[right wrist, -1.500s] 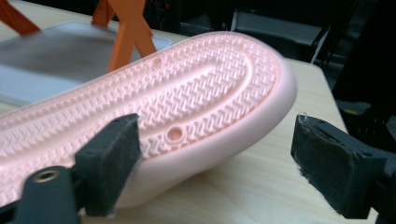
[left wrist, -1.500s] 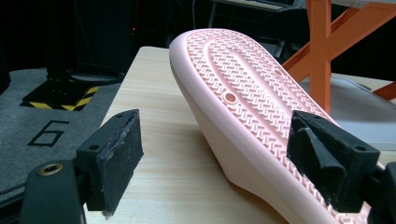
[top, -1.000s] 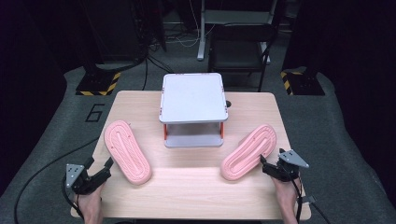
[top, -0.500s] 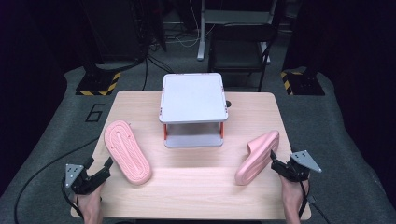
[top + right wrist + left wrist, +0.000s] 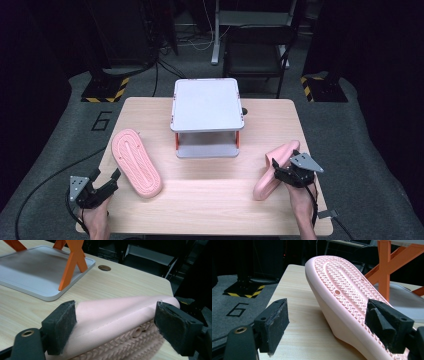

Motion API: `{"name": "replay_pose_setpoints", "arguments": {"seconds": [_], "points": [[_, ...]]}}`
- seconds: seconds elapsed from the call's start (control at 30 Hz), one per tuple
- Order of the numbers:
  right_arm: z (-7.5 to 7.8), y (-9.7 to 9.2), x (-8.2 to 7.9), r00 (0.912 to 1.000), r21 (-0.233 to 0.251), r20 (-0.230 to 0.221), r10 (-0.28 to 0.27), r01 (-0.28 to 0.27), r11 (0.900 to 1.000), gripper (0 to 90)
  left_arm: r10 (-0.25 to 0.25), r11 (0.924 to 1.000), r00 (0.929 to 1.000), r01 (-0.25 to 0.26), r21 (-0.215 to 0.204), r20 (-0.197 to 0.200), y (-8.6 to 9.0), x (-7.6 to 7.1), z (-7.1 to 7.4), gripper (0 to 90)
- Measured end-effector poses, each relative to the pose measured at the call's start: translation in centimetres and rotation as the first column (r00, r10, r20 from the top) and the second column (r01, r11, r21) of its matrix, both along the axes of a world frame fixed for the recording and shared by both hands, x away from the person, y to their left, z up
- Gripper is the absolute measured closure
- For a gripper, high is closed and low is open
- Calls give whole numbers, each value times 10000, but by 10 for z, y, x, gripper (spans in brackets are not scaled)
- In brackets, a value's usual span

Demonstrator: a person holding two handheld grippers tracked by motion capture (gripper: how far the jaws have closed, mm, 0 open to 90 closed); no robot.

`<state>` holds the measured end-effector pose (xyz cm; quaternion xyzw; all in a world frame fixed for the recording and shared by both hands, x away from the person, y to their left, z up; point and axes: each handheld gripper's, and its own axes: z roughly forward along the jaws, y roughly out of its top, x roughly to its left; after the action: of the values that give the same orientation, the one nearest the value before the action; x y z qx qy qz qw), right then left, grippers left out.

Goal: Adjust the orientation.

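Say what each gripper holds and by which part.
The right gripper holds the right slipper across its strap, tipped on edge. The left gripper is open beside the left slipper, holding nothing.

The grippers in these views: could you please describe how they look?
Both are black two-jaw tools with worn, dark foam-like pads and a brass-coloured screw insert at the base. The left claw and right claw each carry a grey three-cornered plate and trail a black cable.

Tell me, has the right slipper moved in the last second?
Yes. The right slipper has tipped onto its edge and shifted toward the table's right edge, away from the rack, with the right gripper at it.
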<state>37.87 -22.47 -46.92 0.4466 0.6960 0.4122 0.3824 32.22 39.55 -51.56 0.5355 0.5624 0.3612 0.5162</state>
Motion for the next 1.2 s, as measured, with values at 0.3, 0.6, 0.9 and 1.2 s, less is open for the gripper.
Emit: {"name": "replay_pose_setpoints", "arguments": {"seconds": [0.3, 0.6, 0.9, 1.2], "points": [[0, -42, -39, 9994, 300, 286, -197, 189, 9994, 178, -77, 10000, 10000, 77, 40, 61, -4, 1, 0, 189], [-17, -77, -61, 9988, 1510, -96, -485, 494, 9873, 176, -108, 9999, 9999, 108, 64, -49, -4, 1, 0, 189], [-33, -95, -63, 9969, 1713, -487, -621, 696, 9828, 239, -137, 9999, 9999, 137, 4, -8, -4, 1, 0, 189], [-47, -96, -51, 9873, 971, -1256, -971, 1096, 9892, 271, -113, 9999, 9999, 113, -24, -15, -4, 2, -1, 189]]}}
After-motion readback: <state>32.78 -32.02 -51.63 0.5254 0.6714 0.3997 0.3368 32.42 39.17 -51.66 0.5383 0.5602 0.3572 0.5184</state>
